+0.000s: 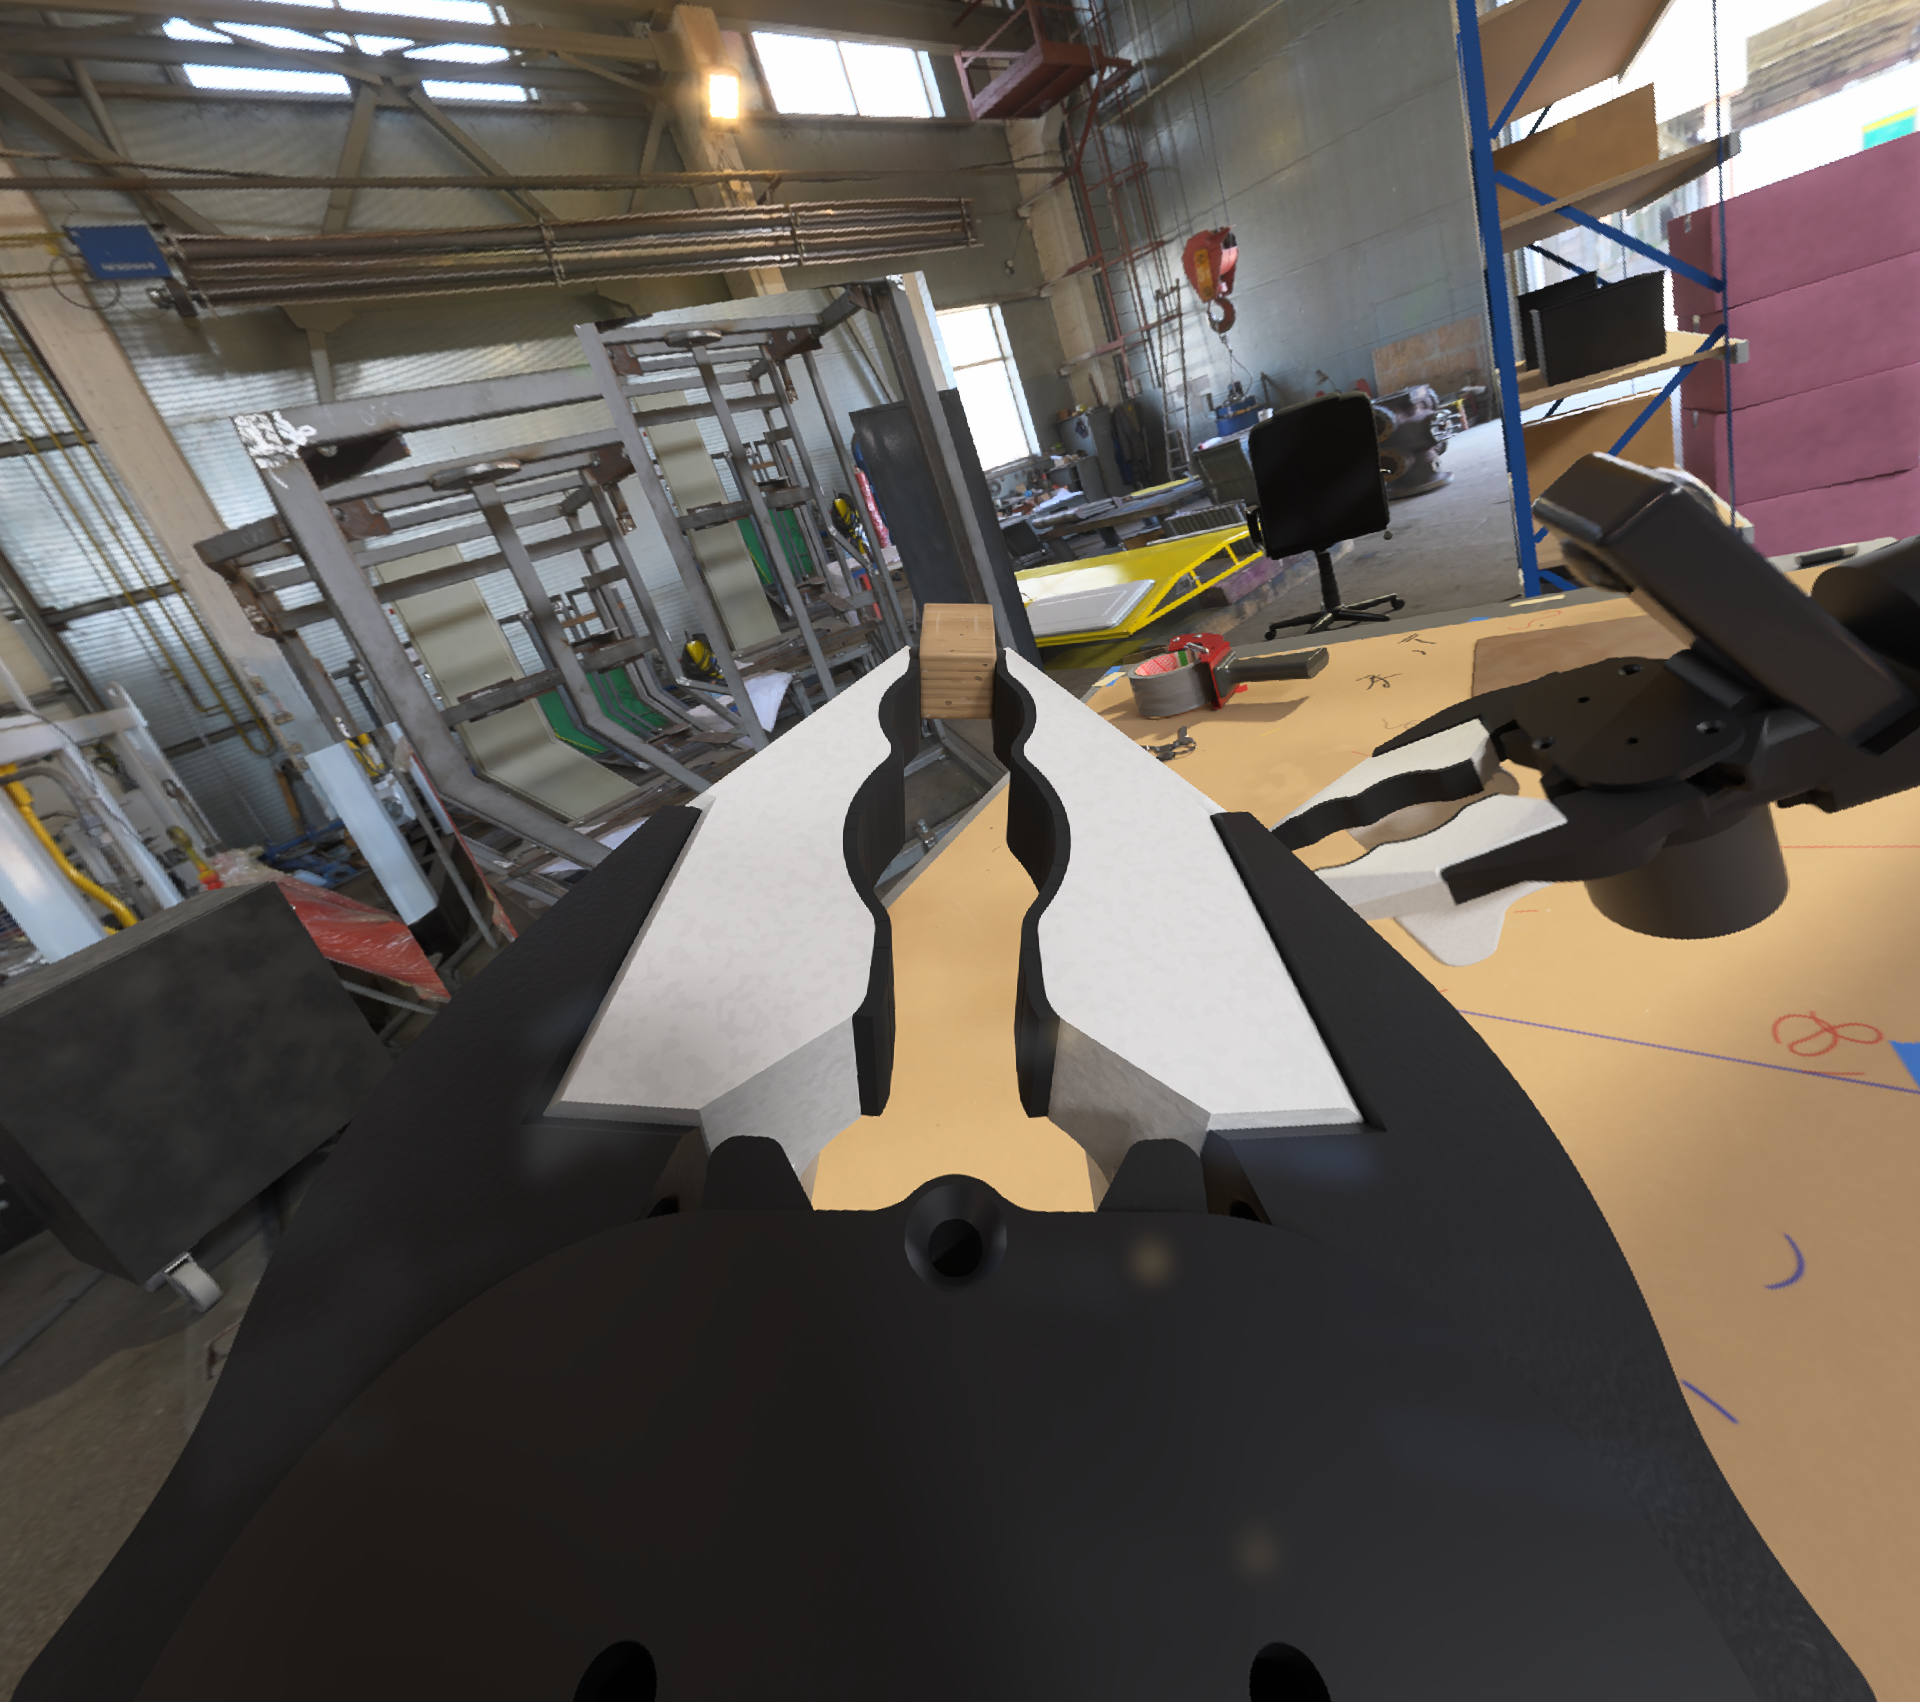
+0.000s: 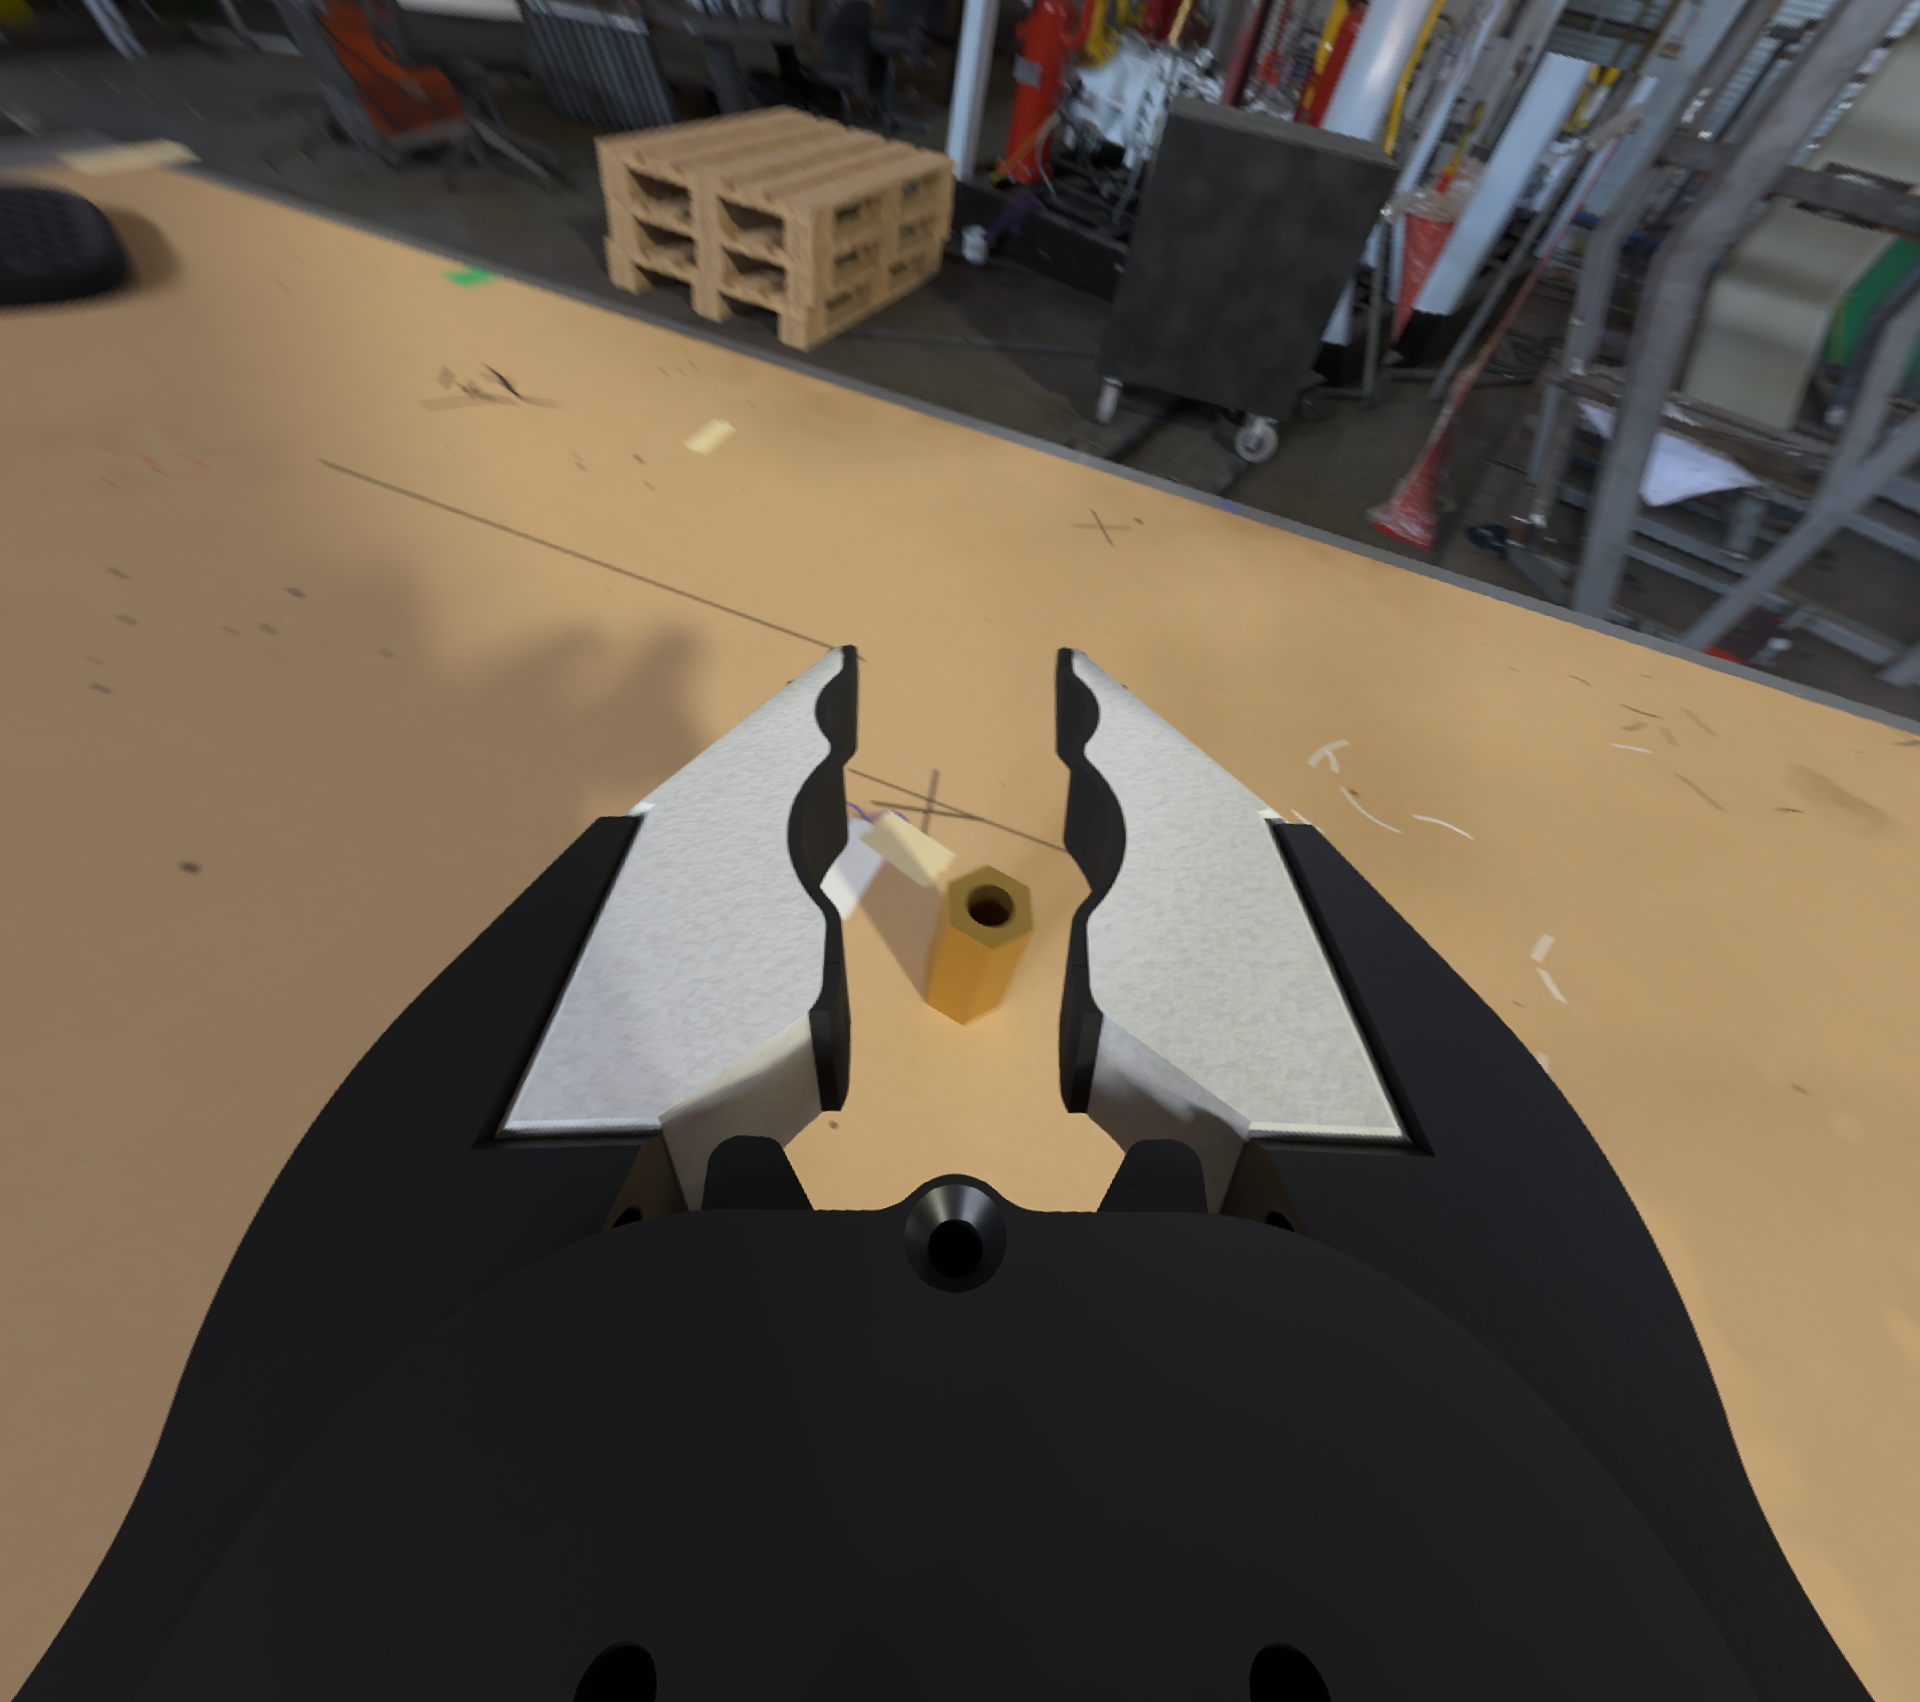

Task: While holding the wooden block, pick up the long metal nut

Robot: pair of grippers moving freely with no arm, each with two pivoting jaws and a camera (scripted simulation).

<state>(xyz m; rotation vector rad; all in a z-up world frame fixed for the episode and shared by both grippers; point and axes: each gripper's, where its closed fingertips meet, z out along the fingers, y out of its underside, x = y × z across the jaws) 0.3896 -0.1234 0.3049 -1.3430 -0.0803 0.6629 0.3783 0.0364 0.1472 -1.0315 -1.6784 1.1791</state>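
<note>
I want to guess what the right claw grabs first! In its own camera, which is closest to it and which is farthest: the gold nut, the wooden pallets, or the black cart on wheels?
1. Long metal nut: standing on the table, between the open fingers of the right gripper.
2. Wooden pallets: beyond the table's far edge, left of centre.
3. Black cart: right of the pallets; too close to call which is farther.

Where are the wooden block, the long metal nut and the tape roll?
wooden block (image 1: 957, 661): left wrist view, front face.
long metal nut (image 2: 977, 951): right wrist view, side wall.
tape roll (image 1: 1164, 684): left wrist view, outer side.
</note>
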